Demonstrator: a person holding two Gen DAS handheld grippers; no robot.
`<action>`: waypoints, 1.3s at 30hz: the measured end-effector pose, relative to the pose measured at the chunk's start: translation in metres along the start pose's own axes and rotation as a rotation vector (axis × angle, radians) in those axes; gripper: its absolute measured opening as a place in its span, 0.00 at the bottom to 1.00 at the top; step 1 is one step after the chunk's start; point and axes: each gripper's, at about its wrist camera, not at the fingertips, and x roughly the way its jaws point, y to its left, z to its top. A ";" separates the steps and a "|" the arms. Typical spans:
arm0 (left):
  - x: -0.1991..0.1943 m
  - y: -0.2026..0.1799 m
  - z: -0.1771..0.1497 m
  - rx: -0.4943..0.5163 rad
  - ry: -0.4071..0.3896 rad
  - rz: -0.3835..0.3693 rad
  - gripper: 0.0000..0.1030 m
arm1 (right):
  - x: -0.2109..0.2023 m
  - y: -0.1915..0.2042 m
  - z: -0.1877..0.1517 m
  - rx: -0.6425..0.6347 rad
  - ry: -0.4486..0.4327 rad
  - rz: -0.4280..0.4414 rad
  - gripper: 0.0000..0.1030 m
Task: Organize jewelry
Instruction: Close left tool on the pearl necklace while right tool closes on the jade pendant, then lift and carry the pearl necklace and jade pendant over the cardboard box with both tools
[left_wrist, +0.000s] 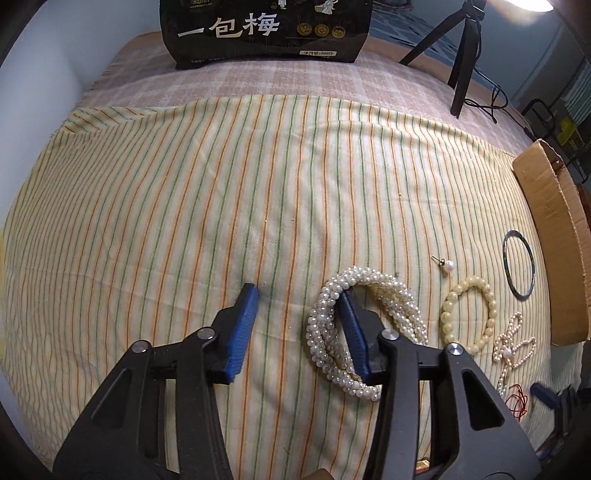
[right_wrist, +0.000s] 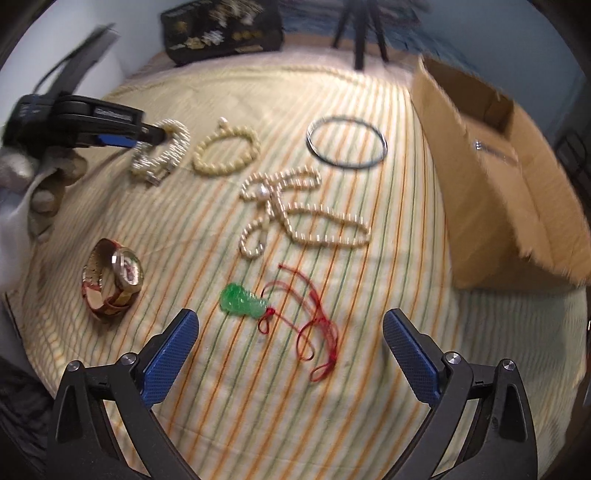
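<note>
Nearest the right wrist view, the right hand-held gripper (right_wrist: 290, 347) hangs wide open and empty, pointing steeply down at the striped cloth (right_wrist: 207, 229); the green pendant (right_wrist: 242, 301) on its red cord (right_wrist: 314, 332) lies between and just ahead of the blue fingertips, not touched. That looks like the right side's pick, and it calls for lowering until the pads bracket the pendant, then closing. The view is blurred, so finer contact cannot be read.

To the left of the pendant a watch (right_wrist: 114, 280) stands on its strap. Beyond it lie a long pearl necklace (right_wrist: 295, 210), a cream bead bracelet (right_wrist: 225, 149) and a thin dark bangle (right_wrist: 347, 142), each apart from the others.

The left hand-held gripper (left_wrist: 297, 297) is partly open, also pitched steeply down, with its right finger inside the loop of the multi-strand pearl bracelet (left_wrist: 334, 332) and its left finger on bare cloth outside. One side of the bracelet sits between the pads, but they do not press it yet; closing further and lifting comes next. A small pearl stud (left_wrist: 447, 265) lies just past it.

The open cardboard box (right_wrist: 498, 173) at the right is, I judge, where the pieces go. Farthest off stand a dark printed bag (left_wrist: 266, 29) and a tripod (left_wrist: 461, 62)
</note>
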 end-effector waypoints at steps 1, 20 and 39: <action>0.000 0.000 0.000 -0.001 -0.001 0.001 0.42 | 0.001 0.001 -0.001 0.015 0.007 -0.004 0.95; -0.001 0.003 0.003 0.005 -0.011 0.013 0.14 | 0.002 0.017 0.010 0.001 -0.066 -0.008 0.30; -0.048 0.024 0.006 -0.083 -0.065 -0.103 0.06 | -0.022 0.009 0.006 -0.009 -0.126 0.041 0.29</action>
